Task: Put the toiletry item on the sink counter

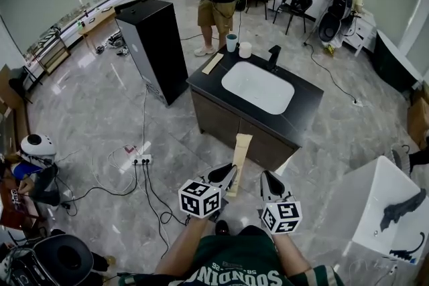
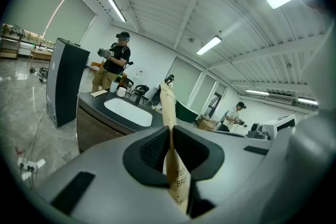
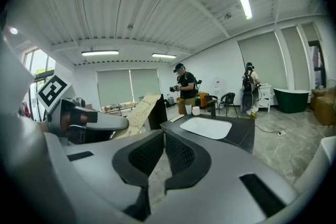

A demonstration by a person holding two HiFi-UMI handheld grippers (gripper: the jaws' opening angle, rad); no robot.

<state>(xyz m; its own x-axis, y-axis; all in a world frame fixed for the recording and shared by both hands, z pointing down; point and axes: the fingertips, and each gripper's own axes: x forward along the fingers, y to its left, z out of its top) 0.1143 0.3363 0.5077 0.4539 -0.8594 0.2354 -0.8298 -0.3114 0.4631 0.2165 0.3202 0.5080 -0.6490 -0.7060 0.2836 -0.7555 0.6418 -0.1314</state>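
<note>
Between the jaws of the left hand-held gripper (image 2: 170,140) sits a long, flat kraft-paper packet (image 2: 167,105), pinched near its lower end and standing up and forward out of the clamp. It hangs in the air, well apart from the bench (image 1: 305,102) with its white basin (image 1: 258,87).

I judge the packet light and fairly stiff along its length, but thin. The paper could crease or slip if squeezed on its edges, so the flat faces, as gripped now, are the place to hold. A grip nearer the middle would wobble less.

On the paper behind the pads the letters "TOO" and, below them, "BRU" can be read. The rest is cut off, so a toothbrush is a fair guess.

The right hand-held gripper (image 3: 163,145) is closed on nothing, beside the left. On the bench's far end lies a similar tan packet (image 1: 213,63) near a cup (image 1: 231,42); any print there is too small to read.
</note>
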